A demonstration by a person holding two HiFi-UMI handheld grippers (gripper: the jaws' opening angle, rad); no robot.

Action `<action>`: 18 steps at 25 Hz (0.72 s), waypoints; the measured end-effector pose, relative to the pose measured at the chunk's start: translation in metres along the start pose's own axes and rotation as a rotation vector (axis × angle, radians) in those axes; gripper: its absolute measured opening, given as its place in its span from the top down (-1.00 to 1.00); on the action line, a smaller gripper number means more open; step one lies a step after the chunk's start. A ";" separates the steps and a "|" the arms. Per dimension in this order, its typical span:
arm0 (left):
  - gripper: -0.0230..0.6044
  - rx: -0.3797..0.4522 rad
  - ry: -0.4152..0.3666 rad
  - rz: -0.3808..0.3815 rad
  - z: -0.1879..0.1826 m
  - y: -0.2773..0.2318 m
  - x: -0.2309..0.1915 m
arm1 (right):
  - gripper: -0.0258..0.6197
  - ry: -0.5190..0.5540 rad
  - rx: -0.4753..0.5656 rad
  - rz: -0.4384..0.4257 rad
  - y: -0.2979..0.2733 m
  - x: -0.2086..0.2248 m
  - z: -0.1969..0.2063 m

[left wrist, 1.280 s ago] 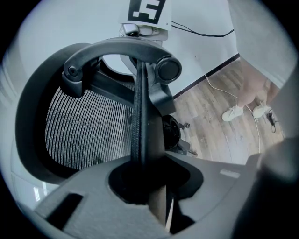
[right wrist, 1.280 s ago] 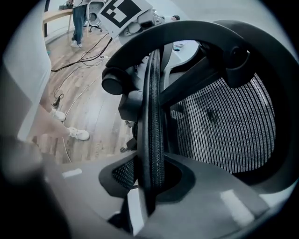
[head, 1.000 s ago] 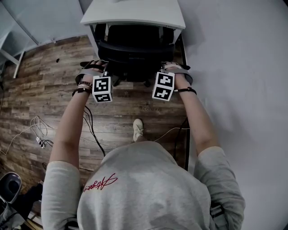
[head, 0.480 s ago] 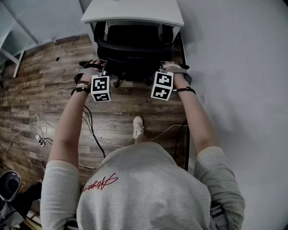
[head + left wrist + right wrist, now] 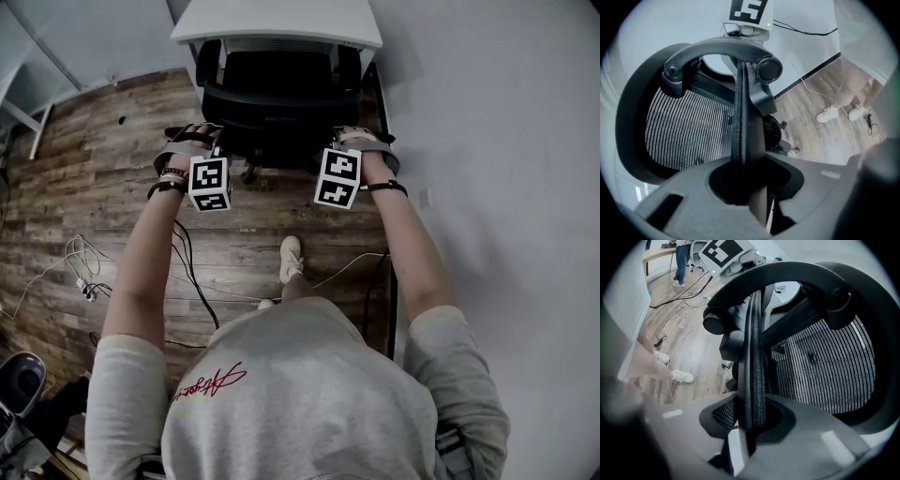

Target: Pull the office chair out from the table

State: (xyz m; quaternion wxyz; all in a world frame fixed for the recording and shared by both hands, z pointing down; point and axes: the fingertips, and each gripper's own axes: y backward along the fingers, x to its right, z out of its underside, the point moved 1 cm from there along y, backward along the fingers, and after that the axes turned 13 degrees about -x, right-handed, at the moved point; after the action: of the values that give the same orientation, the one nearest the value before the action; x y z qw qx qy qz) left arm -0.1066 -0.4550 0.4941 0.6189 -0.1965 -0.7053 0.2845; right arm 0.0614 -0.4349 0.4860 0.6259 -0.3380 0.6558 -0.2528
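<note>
The office chair (image 5: 277,98), part-tucked under the table (image 5: 277,21) at twelve o'clock, is pinched by its backrest rim (image 5: 740,108) in the left gripper (image 5: 749,185) and right gripper (image 5: 751,420), at eleven and one o'clock, so that a straight, even pull is allowed.

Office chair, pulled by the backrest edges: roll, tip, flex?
Likely rolls easily: casters on smooth wood floor. Mesh backrest may flex slightly. Left gripper and right gripper clamp its edges above the base, so slight tilt seems possible.

office (white desk (image 5: 281,23), mesh chair (image 5: 277,89), floor cables (image 5: 80,267))
</note>
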 end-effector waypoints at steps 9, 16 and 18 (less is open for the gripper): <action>0.71 0.003 -0.005 -0.014 -0.002 0.019 0.022 | 0.66 -0.001 -0.003 0.003 0.015 -0.025 -0.001; 0.71 0.014 -0.010 -0.013 0.002 0.045 0.041 | 0.66 -0.011 -0.010 0.012 0.039 -0.049 -0.007; 0.71 0.012 -0.010 -0.011 0.000 0.047 0.045 | 0.66 -0.011 -0.009 0.010 0.041 -0.053 -0.006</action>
State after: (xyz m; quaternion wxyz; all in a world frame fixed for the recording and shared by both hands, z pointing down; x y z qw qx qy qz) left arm -0.1175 -0.3907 0.4977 0.6182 -0.1875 -0.7077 0.2862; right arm 0.0498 -0.3684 0.4899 0.6293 -0.3389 0.6551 -0.2450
